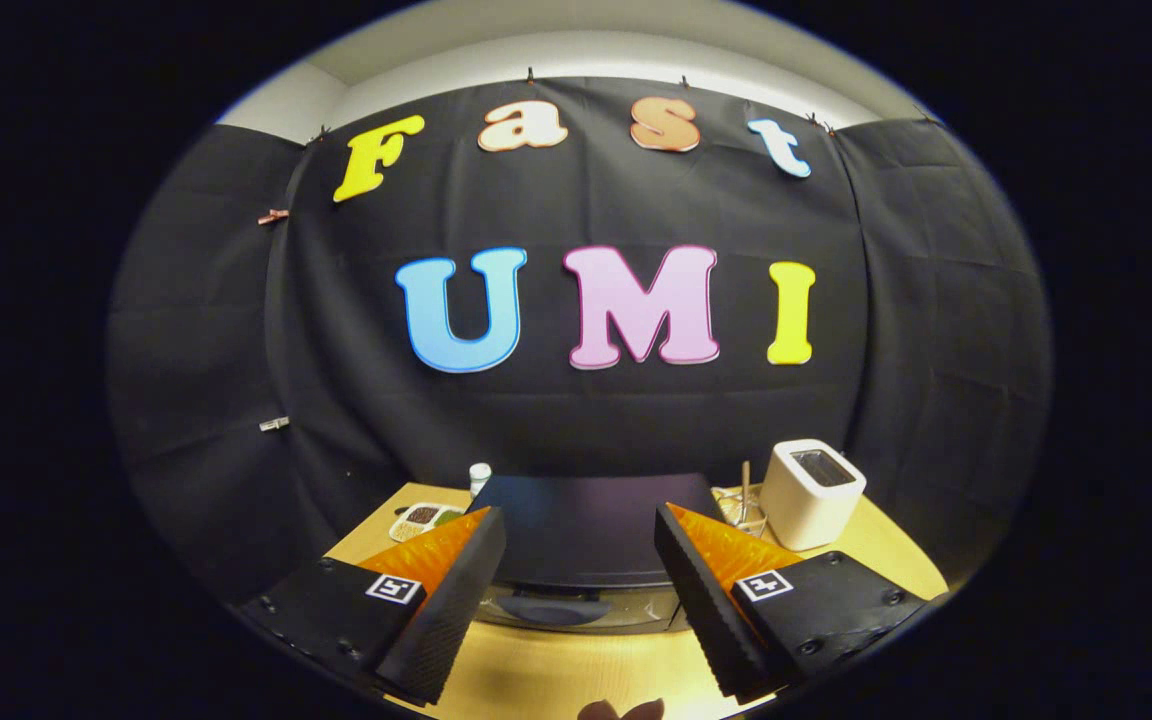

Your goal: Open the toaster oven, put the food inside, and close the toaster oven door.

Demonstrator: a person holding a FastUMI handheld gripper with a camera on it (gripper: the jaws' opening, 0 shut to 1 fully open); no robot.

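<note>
Gripper (pixel 576 560) fingers spread apart, holding nothing. Toaster oven (pixel 586 535) sat just ahead, between fingers, door apparently closed. Food not identified; tray (pixel 416 520) left of oven. Judged step: opening door. Advice: descend to door's top edge, pull down gently.

The toaster oven (pixel 586 535) sits on the table (pixel 576 670) just ahead of the spread fingers (pixel 456 590); beyond the right finger stands what may be a toaster (pixel 811 492).

A wooden table (pixel 556 670) carries everything. On it sit the toaster oven (pixel 586 530), a white toaster (pixel 811 492), a divided dish (pixel 421 518) and a small bottle (pixel 479 477).
</note>
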